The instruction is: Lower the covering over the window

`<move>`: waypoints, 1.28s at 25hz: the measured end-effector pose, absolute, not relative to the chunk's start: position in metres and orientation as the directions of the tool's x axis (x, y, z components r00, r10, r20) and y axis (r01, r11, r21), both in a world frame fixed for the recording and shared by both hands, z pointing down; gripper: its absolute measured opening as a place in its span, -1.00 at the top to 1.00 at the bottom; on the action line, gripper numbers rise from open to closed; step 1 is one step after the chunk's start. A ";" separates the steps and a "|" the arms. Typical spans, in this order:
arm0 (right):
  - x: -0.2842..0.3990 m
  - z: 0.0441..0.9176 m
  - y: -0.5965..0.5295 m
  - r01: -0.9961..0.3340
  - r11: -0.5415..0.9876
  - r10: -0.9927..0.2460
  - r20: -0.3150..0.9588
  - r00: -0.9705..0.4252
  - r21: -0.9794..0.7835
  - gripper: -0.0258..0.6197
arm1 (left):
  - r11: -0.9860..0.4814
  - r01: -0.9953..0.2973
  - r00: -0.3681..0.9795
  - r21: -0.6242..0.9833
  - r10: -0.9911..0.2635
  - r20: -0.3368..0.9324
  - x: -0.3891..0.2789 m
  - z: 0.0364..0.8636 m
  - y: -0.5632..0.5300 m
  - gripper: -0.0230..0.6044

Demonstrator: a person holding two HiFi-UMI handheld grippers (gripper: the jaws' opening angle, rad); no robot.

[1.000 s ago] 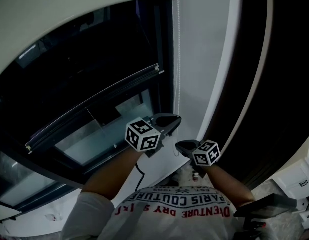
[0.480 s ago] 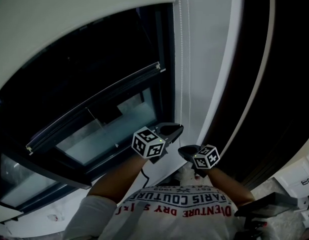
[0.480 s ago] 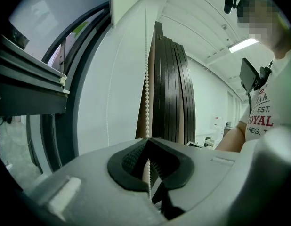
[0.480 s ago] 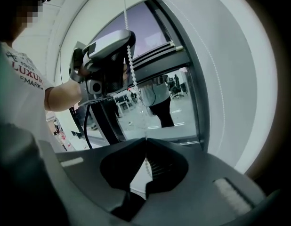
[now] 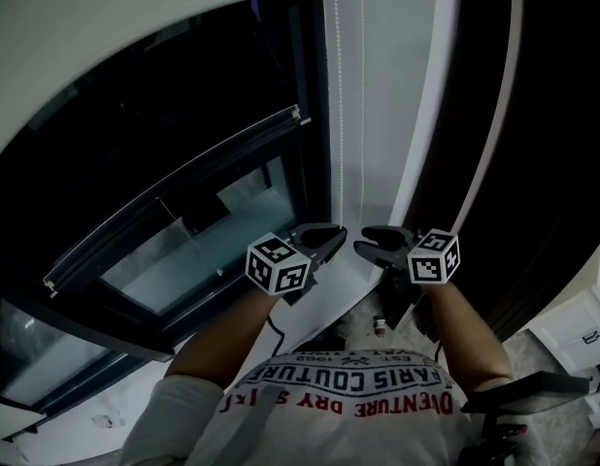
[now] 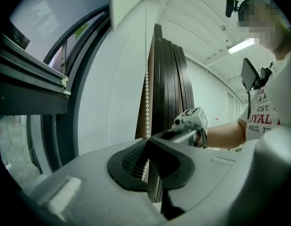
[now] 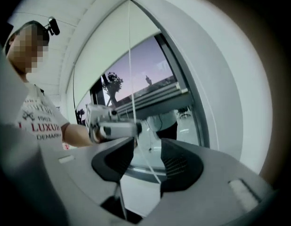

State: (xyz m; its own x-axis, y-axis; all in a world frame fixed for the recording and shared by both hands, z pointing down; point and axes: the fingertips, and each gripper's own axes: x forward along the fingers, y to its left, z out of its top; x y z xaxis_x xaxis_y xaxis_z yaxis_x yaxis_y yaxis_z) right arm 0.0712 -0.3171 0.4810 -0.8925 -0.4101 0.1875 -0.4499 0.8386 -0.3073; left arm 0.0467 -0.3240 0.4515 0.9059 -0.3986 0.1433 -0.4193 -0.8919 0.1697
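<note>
So, upper left, the white fabric roller blind [image 5: 135,37] covers just the top of the dark glass window [image 5: 203,250]. My left tongs [image 5: 329,236] are clamped on the white beaded pull chain [image 5: 340,115]. My right tongs [image 5: 366,243] have just sprung wide, a strand loose between them. I'd regrip higher and pull straight down. Dark upright panels [image 5: 562,115] crowd the right.

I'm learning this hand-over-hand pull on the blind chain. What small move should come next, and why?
Probably close the right gripper on the bead chain. Its jaws have just been opening and stand apart with the chain between them, ungripped, while the left gripper is shut on it; much of the window is uncovered.
</note>
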 end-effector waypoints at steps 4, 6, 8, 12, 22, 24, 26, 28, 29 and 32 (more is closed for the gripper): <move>0.062 0.375 -0.326 -0.422 0.886 -0.416 0.072 -0.906 -0.191 0.42 | -0.897 -0.410 0.909 0.165 -0.388 0.150 0.050 0.451 -0.316 0.91; 0.050 0.332 -0.330 -0.411 0.902 -0.410 0.033 -0.911 -0.135 0.44 | -0.899 -0.403 0.913 0.172 -0.382 0.144 0.052 0.450 -0.313 0.91; 0.037 0.300 -0.333 -0.399 0.909 -0.402 -0.002 -0.916 -0.120 0.44 | -0.900 -0.398 0.916 0.180 -0.377 0.140 0.052 0.450 -0.311 0.91; 0.027 0.273 -0.334 -0.405 0.908 -0.410 -0.035 -0.911 -0.108 0.57 | -0.906 -0.384 0.922 0.180 -0.363 0.138 0.054 0.450 -0.306 0.91; 0.034 0.273 -0.339 -0.436 0.891 -0.445 -0.058 -0.893 -0.126 0.90 | -0.905 -0.372 0.928 0.206 -0.357 0.105 0.054 0.449 -0.305 0.91; 0.036 0.273 -0.340 -0.438 0.888 -0.451 -0.075 -0.889 -0.140 0.90 | -0.905 -0.370 0.929 0.210 -0.356 0.101 0.055 0.449 -0.305 0.91; 0.035 0.271 -0.338 -0.433 0.890 -0.447 -0.088 -0.890 -0.147 0.90 | -0.905 -0.370 0.929 0.210 -0.358 0.096 0.055 0.449 -0.306 0.91; 0.033 0.272 -0.337 -0.425 0.894 -0.439 -0.088 -0.894 -0.144 0.90 | -0.902 -0.379 0.925 0.207 -0.365 0.102 0.054 0.451 -0.308 0.91; 0.032 0.275 -0.336 -0.423 0.896 -0.436 -0.078 -0.897 -0.138 0.90 | -0.901 -0.384 0.923 0.202 -0.368 0.114 0.054 0.455 -0.308 0.91; 0.031 0.292 -0.332 -0.427 0.895 -0.435 -0.044 -0.899 -0.128 0.90 | -0.899 -0.387 0.920 0.204 -0.364 0.143 0.054 0.472 -0.303 0.91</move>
